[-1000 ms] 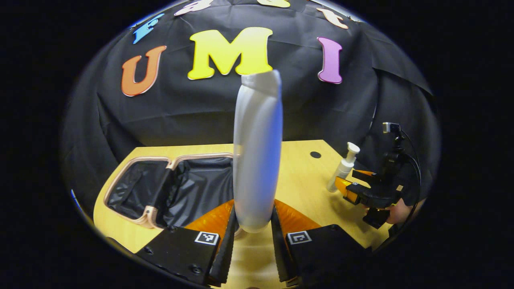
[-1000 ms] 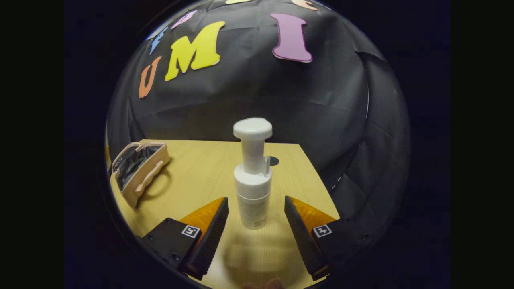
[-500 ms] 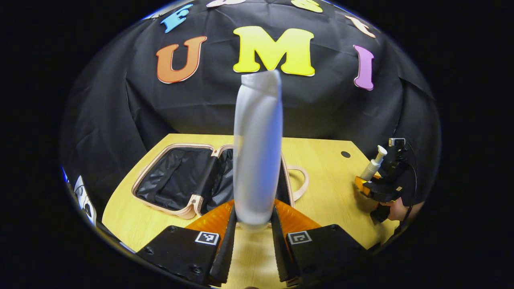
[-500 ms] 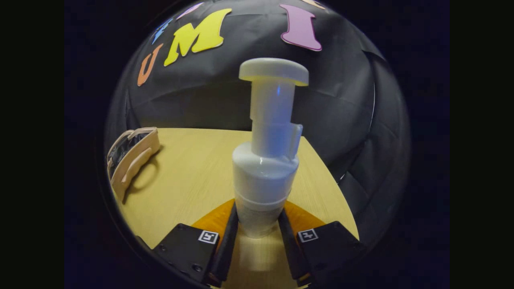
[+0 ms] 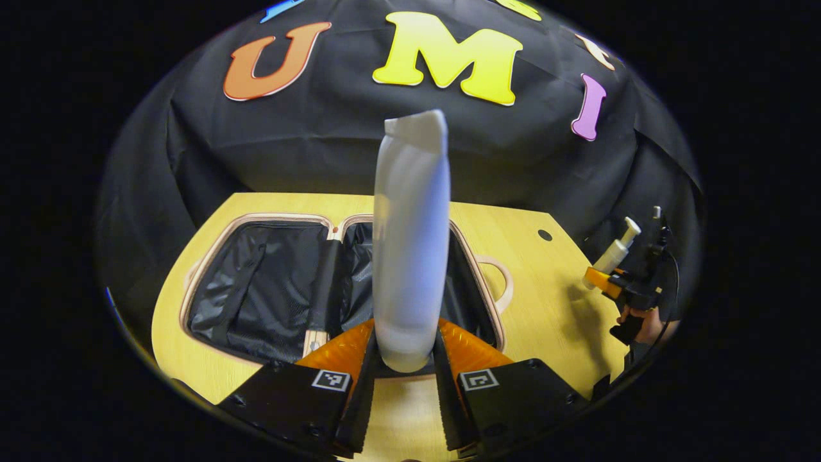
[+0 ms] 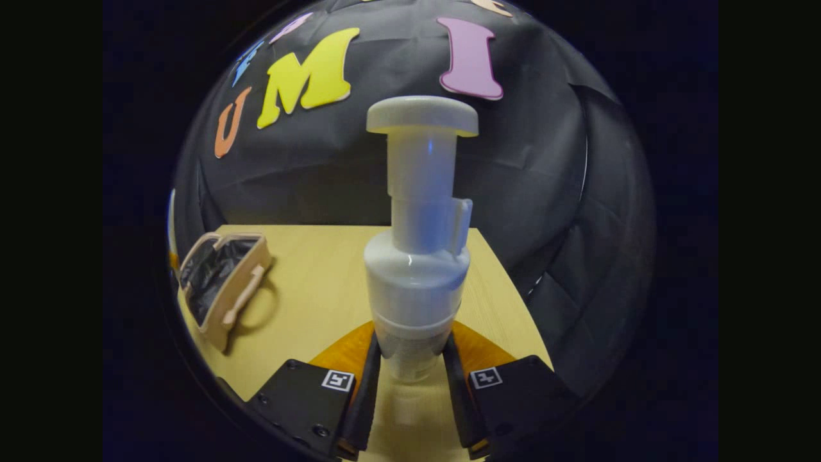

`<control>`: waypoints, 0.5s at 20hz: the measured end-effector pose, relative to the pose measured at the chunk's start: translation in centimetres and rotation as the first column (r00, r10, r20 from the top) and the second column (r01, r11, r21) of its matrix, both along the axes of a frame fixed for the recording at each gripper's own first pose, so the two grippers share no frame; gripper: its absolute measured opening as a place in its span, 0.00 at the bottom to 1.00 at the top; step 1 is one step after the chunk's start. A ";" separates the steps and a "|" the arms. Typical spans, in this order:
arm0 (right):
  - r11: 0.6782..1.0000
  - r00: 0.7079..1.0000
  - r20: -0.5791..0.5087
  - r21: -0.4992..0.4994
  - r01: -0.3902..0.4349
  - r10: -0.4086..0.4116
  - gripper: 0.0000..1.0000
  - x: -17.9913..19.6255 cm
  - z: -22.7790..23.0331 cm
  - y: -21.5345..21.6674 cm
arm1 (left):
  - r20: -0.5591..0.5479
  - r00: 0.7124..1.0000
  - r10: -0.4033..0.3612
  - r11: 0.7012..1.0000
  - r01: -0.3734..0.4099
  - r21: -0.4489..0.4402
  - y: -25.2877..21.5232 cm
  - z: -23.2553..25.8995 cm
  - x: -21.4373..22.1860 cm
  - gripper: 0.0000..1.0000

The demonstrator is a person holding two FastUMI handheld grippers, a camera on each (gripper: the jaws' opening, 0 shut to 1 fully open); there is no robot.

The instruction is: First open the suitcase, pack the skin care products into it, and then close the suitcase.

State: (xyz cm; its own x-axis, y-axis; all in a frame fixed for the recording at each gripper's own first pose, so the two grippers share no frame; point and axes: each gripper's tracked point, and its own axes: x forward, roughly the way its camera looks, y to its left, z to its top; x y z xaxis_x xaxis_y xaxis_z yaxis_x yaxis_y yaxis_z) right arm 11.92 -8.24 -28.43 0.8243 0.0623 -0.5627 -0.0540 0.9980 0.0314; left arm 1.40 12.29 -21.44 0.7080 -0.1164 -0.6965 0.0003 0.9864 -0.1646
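Left gripper (image 5: 405, 378) jaws clamped on the base of a tall white tube (image 5: 410, 244), held upright above the open suitcase (image 5: 269, 289) lying flat on the table (image 5: 545, 301), black lining exposed. Right gripper (image 6: 410, 385) jaws clamped on the lower body of a white pump bottle (image 6: 417, 256), upright above the table, well apart from the suitcase at far left.
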 end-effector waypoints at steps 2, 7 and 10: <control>0.999 0.999 0.010 0.031 -0.041 0.040 0.48 -1.8 3.5 1.4 | -0.047 0.998 -0.045 0.997 0.042 -0.063 0.2 -1.7 1.7 0.47; 0.992 0.996 0.030 0.086 -0.089 0.086 0.49 -6.5 10.2 3.9 | -0.236 0.960 -0.151 0.974 0.104 -0.200 -0.1 -8.1 2.9 0.47; 0.988 0.998 0.031 0.143 -0.062 0.058 0.48 -8.8 13.1 4.4 | -0.326 0.937 -0.124 0.969 0.045 -0.241 0.4 -10.3 3.6 0.46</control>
